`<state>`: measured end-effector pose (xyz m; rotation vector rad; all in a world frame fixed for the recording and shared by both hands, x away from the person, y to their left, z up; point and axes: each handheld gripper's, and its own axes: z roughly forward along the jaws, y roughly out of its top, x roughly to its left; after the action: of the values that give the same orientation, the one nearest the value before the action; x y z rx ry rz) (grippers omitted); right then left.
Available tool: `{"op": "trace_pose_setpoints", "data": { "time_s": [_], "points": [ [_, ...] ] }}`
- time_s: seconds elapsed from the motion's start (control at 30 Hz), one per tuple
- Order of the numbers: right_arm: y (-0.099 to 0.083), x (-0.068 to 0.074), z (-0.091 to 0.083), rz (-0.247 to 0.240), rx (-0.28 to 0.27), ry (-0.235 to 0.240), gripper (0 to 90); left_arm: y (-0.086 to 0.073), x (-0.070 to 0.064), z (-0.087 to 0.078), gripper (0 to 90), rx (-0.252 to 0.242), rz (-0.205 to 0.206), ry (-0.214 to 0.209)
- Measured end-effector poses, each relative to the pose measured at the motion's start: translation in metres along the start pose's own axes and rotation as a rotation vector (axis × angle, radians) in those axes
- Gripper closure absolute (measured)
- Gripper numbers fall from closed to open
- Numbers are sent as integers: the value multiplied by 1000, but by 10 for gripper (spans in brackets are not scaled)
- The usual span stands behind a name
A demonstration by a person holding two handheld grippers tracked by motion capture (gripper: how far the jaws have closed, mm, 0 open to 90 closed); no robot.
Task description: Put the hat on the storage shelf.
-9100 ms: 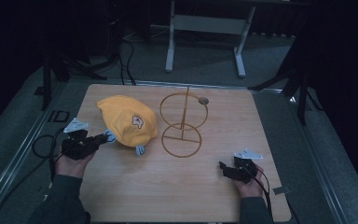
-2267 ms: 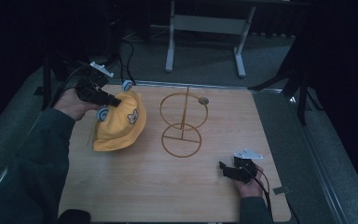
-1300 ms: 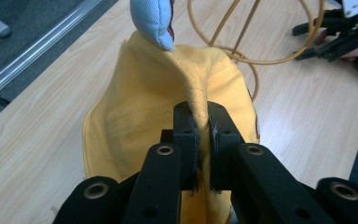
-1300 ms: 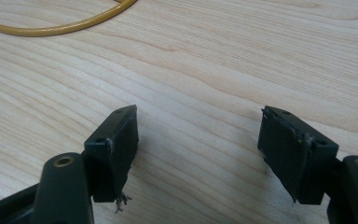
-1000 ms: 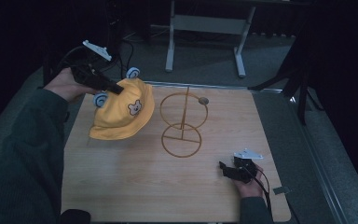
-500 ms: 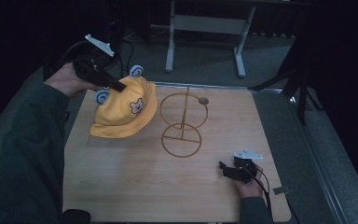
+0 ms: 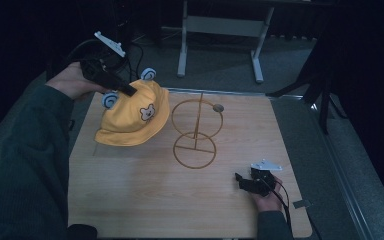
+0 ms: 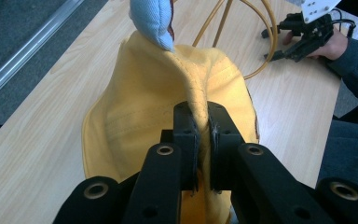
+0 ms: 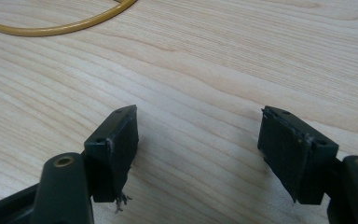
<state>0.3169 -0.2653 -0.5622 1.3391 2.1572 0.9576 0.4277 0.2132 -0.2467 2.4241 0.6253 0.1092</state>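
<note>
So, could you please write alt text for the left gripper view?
The left gripper is shut on a fold of the yellow hat, which hangs over the wooden table. A pale blue ear is at the top, with the wire stand and the right gripper beyond.

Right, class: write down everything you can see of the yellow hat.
The hat is a yellow fabric bucket hat with a brim, visible stitching, a small bear face on the front and two pale blue ears. The left tool is shut on a fold of its crown and holds it tilted, lifted over the table's far left corner, beside the wire stand. Whether the brim touches the table cannot be told.
</note>
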Motion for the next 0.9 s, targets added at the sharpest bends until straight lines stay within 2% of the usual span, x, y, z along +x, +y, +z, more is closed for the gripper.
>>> {"op": "trace_pose_setpoints", "data": {
  "time_s": [0.13,0.47,0.63,0.73,0.9],
  "points": [
    [0,0,0,1,1,0,284,5,0,-1,844,19,7,0],
    [0,0,0,0,0,0,284,16,-3,-5,844,24,26,-13],
    [0,0,0,1,1,1,284,20,-5,-8,845,4,42,-32],
    [0,0,0,0,0,1,284,20,-7,-11,845,-24,55,-49],
    [0,0,0,0,0,1,284,20,-8,-13,844,-31,59,-54]
  ]
}}
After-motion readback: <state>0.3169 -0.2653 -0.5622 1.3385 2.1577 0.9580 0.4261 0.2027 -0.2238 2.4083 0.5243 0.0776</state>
